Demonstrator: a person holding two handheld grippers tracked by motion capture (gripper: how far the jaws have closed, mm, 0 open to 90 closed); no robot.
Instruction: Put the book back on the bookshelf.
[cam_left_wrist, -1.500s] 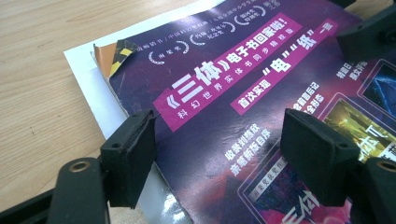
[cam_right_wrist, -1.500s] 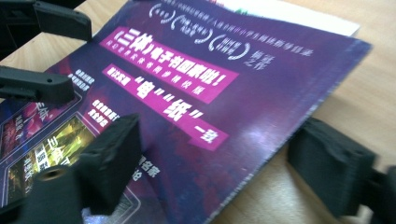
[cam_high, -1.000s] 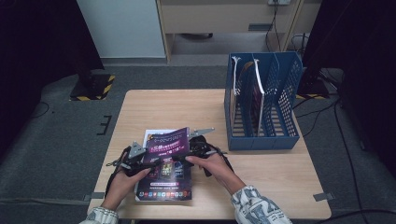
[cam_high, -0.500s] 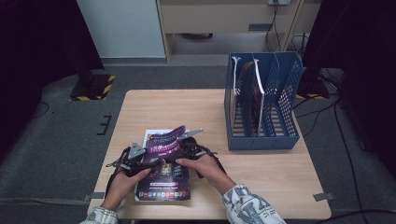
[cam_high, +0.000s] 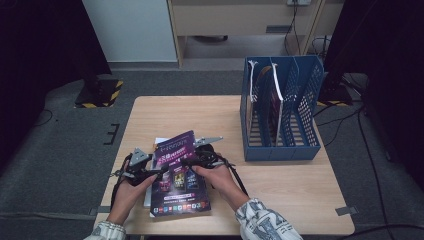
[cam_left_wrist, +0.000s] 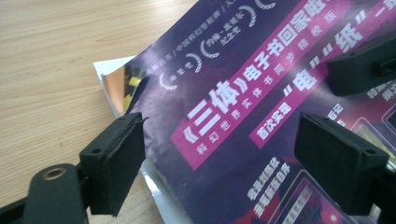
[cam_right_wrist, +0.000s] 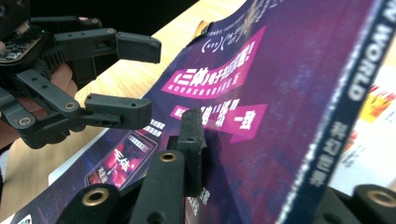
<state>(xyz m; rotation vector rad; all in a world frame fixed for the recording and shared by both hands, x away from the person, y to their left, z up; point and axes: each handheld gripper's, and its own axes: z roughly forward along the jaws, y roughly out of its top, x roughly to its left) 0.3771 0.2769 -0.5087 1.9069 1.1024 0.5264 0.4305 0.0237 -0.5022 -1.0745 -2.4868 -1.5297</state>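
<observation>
The purple magazine (cam_high: 179, 172) sits lower left of center in the high view, atop other papers on the surface (cam_high: 280, 182), w/ the blue file rack (cam_high: 281, 115) at right. The right tool (cam_right_wrist: 261, 186) has just been closing & now pinches the magazine's spine edge, tilting it up, while the left tool (cam_left_wrist: 233, 163) has been opening & stands wide over the cover, w/o touching it. Risk: w/ just 1 thin-edge grip, the glossy cover may slip or the pages sag & fan open when lifted, & the sheets under it could drag along.
</observation>
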